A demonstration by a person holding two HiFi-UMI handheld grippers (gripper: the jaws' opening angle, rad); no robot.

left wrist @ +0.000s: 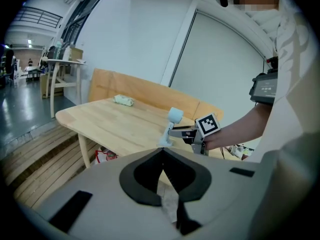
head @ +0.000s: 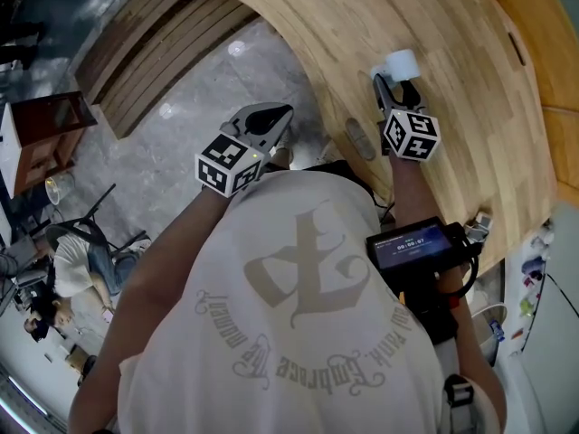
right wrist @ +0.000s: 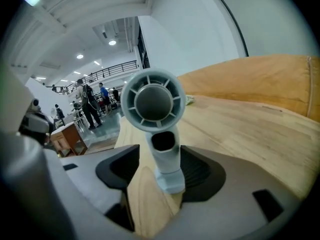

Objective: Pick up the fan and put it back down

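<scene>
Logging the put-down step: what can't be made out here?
- Whether Fan touches either jaw: right gripper view, its handle covers the contact.
- Fan's base, head view: hidden behind right gripper.
- Pale object at table far end: left gripper view, too small to name.

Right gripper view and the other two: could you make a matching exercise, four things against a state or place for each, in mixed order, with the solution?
1. fan
2. left tool
3. right tool
4. small bundle

a. jaws together, nothing between
b. lies far off on the table
c. jaws apart
d. stands upright between two jaws

Pairs: 1-d, 2-a, 3-c, 4-b
</scene>
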